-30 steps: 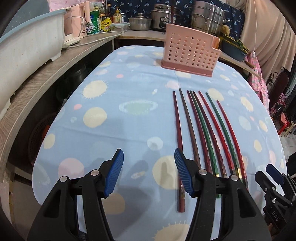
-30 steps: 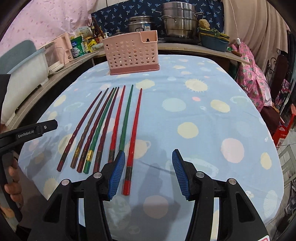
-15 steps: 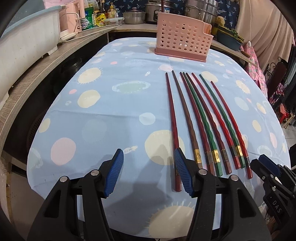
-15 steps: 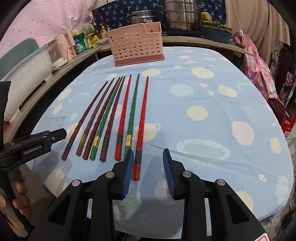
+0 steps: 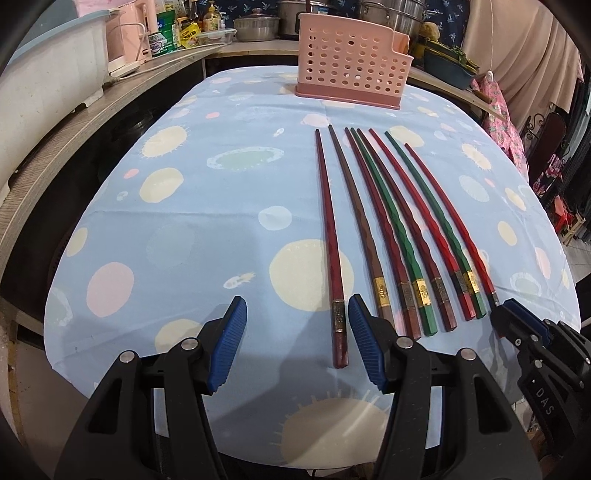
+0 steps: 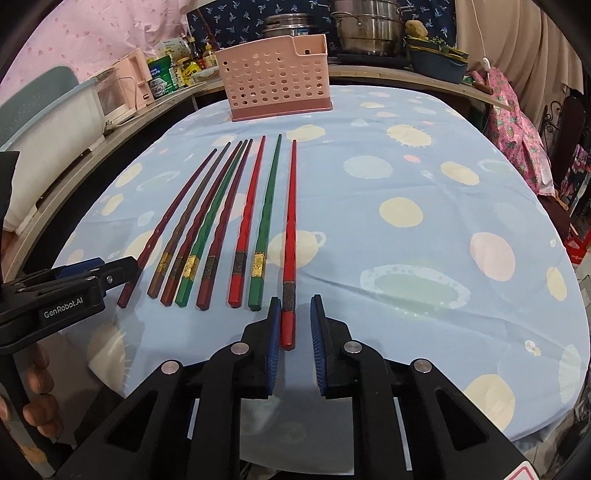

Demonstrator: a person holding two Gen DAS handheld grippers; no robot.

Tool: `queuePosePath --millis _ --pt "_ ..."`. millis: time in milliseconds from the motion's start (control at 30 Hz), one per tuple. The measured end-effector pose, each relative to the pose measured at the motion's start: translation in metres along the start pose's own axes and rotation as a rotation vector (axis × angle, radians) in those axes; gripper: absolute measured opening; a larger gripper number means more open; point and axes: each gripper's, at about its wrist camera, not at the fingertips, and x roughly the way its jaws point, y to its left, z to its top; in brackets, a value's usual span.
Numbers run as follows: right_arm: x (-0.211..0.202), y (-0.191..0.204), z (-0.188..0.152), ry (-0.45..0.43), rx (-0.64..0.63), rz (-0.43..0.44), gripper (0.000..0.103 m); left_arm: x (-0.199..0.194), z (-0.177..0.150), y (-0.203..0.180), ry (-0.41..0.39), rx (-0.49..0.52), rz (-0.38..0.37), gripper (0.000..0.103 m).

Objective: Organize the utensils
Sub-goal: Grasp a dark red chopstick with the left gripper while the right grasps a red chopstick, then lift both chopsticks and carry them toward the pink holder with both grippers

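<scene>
Right tongs (image 6: 293,321) narrowed, closing around red chopstick (image 6: 290,236)

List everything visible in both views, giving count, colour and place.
spotted light-blue tablecloth: one, spread under everything.
long lacquered chopsticks: eight; three dark red, two bright red, two green, one brown; side by side on tablecloth.
perforated pink plastic basket: one, pink, tablecloth's far end.
steel pots: at least two, silver, counter behind.
left claw: one, black, blue pads, open, leftmost dark red chopstick between pads.
right claw: one, same colours, closing around rightmost bright red chopstick's end.
hand: one, gripping left claw's handle.
</scene>
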Motion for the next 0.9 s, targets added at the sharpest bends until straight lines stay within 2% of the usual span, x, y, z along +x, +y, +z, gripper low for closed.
queuePosePath --millis 367,433,567,900 --pt "0.0010 -0.0009 0.0002 -0.002 0.000 0.000 0.010 0.0039 -0.0021 -0.0018 0.004 0.013 0.019 0.053" --pt "0.0011 -0.0008 0.0003 -0.003 -0.001 -0.001 0.010 0.0033 -0.0023 -0.0016 0.002 0.015 0.024 0.049" --pt "0.0014 -0.0010 0.0004 -0.003 0.000 -0.001 0.010 0.0029 -0.0017 0.0001 -0.001 0.014 0.029 0.032" --pt "0.0013 -0.0007 0.0003 -0.005 -0.002 -0.001 0.010 0.0026 -0.0009 0.0021 0.004 0.010 0.020 0.011"
